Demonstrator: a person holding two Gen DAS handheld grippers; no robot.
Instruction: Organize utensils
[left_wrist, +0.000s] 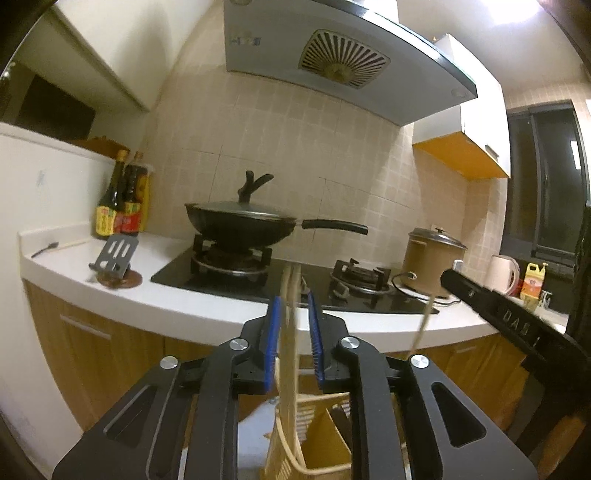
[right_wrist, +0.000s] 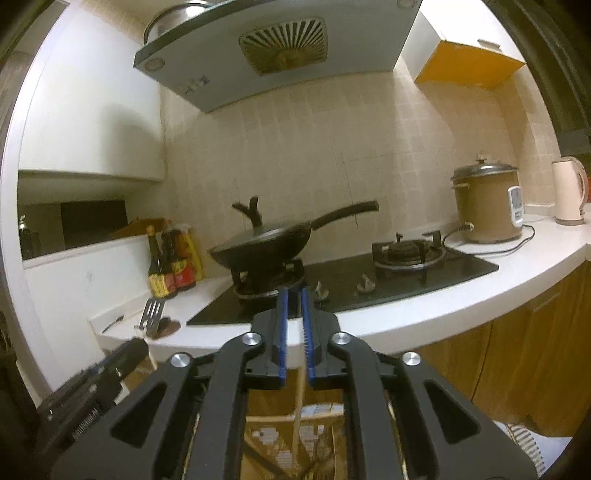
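Beige tiles (left_wrist: 280, 133) are laid across the wall behind the white table (left_wrist: 207, 306). A range hood (left_wrist: 332, 55) is mounted above, wooden cabinets (left_wrist: 92, 343) are fitted below, and a dark window (left_wrist: 546, 181) is seen at the right.

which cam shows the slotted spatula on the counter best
The left wrist view. There the slotted spatula sits fairly large, propped at a tilt on the white counter near the sauce bottles, slots clearly readable. The right wrist view shows the same spatula much smaller and farther off at lower left.
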